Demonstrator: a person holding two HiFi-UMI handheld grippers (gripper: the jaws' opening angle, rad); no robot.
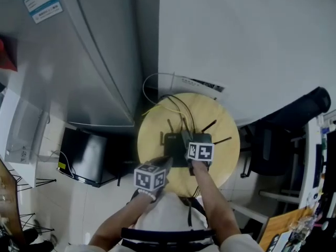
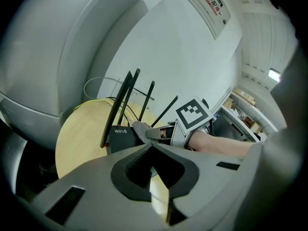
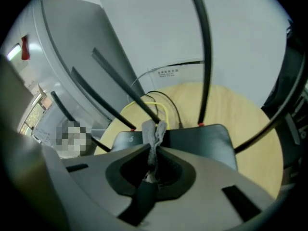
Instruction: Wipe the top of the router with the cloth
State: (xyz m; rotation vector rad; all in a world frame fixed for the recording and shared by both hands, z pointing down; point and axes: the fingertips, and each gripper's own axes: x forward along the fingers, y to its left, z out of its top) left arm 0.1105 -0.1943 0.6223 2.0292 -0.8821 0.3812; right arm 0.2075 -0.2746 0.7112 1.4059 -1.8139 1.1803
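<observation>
1. The router is a black box lying flat near the middle of a round wooden table. Several thin antennas rise from its far edge.
2. I see the cloth best in the right gripper view. It is a grey, crumpled strip standing up between the jaws, over the router's glossy top.
3. The right gripper has its jaws clamped on that cloth. From the head view I only get its marker cube over the router, and the cloth is too small to pick out.
4. The left gripper view gives me the side angle. The cloth pokes out of the right gripper's tip, at the router's top edge, above the "WIFI6" print on the front face.
5. The left gripper has its jaw tips pressed together with nothing between them. It sits just beside the router's near side.
6. A yellow cable and dark leads run from behind the router across the table toward the wall.
7. A big grey appliance stands to the left of the table.
</observation>
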